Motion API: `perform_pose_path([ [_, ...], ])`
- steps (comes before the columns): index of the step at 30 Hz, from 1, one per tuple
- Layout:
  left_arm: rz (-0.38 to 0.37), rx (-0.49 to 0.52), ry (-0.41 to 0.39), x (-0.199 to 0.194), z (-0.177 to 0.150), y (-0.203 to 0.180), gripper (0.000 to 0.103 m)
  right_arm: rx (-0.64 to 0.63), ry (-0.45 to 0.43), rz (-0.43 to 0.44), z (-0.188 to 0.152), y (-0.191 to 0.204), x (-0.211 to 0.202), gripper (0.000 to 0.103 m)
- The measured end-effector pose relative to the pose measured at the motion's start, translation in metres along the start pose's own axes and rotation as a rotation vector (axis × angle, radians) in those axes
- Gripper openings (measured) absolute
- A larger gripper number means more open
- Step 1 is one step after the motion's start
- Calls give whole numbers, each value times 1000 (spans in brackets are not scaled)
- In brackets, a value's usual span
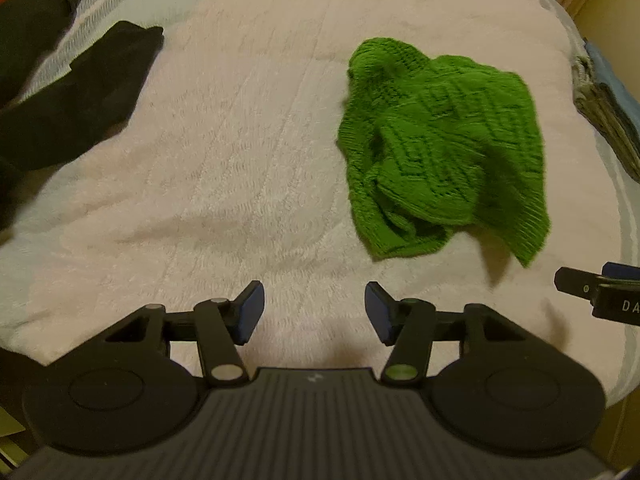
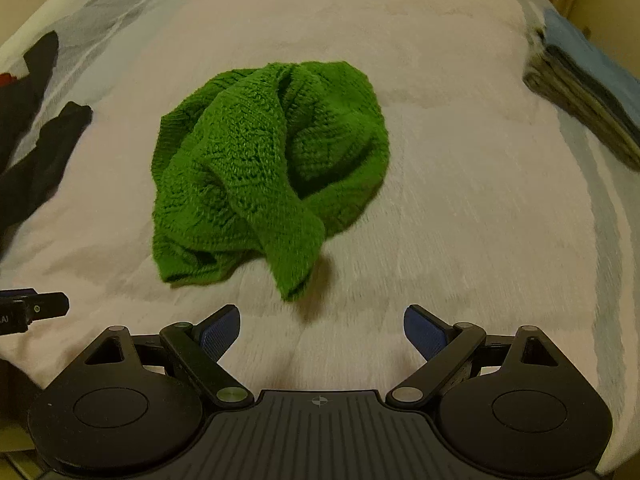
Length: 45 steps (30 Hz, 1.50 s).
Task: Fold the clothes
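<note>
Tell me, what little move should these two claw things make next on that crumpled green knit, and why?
Probably lower both onto the near edge of the green knit garment and pinch it to spread it out. It lies bunched on the pale blanket, not yet flat enough to fold. The left gripper and right gripper are both open, empty and just short of it.

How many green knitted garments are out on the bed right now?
1. The green knit lies crumpled mid-bed on the pale blanket, ahead of both open grippers. More could be hidden in the folded stack at right.

A pale pink fleecy blanket (image 2: pixel 460 128) covers the bed under dim yellowish light.
</note>
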<state>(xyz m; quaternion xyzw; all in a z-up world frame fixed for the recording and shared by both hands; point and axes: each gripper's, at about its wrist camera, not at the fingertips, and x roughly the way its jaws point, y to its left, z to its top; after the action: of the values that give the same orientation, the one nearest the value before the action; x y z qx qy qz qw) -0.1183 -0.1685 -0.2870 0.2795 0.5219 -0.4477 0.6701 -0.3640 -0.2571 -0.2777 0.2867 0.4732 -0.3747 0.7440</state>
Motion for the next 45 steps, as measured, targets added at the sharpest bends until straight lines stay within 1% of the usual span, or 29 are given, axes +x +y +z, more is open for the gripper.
perform_pose_path([
  [5,6,-37,16,30,2,11,51,-101,-99,-11,8,12,33,92],
  [8,23,-46,28,43,1,15,51,-216,-154,-14,10,26,51,91],
  [9,24,-49,30,46,0,16,51,-260,-172,-8,9,31,56,87],
  [11,19,-53,28,49,0,17,51,-300,-191,10,6,30,59,15],
  [14,8,-55,30,51,-1,17,50,-346,-214,40,2,25,62,14],
  [16,3,-48,20,51,-1,17,48,-294,-243,41,-1,6,49,14],
  [18,5,-36,5,50,0,18,47,-224,-268,3,-5,-21,33,13],
  [21,5,-24,-8,50,2,20,46,-105,-272,-125,-15,-76,8,13],
  [22,5,-20,-12,51,3,21,46,-70,-265,-181,-19,-97,0,13],
  [24,4,-12,-21,51,4,22,44,-11,-234,-315,-28,-141,-10,13],
  [25,3,-7,-24,51,4,21,44,29,-201,-377,-33,-163,-12,13],
  [26,2,1,-25,52,3,20,44,83,-149,-413,-38,-187,-11,13],
  [27,1,9,-24,53,3,19,44,144,-86,-415,-44,-206,-8,14],
  [28,1,17,-24,53,3,18,44,205,-20,-405,-49,-224,-4,22],
  [29,1,29,-24,54,3,17,44,236,5,-424,-55,-231,-3,40],
  [30,2,40,-24,54,2,16,44,253,13,-458,-61,-233,-3,49],
  [31,6,51,-24,54,2,16,44,234,-7,-498,-66,-227,-5,69],
  [32,9,61,-24,54,1,16,44,188,-39,-525,-69,-214,-7,76],
  [35,24,77,-19,55,1,19,44,37,-122,-474,-72,-163,-8,76],
  [39,14,95,-24,58,5,21,44,-176,-158,-288,-69,-90,13,76],
  [42,5,106,-24,62,9,25,44,-364,-171,-190,-66,-33,42,76],
  [44,-2,113,-22,65,13,28,44,-494,-189,-156,-68,5,62,76],
  [45,-6,116,-21,66,14,29,44,-561,-185,-170,-69,21,73,76],
])
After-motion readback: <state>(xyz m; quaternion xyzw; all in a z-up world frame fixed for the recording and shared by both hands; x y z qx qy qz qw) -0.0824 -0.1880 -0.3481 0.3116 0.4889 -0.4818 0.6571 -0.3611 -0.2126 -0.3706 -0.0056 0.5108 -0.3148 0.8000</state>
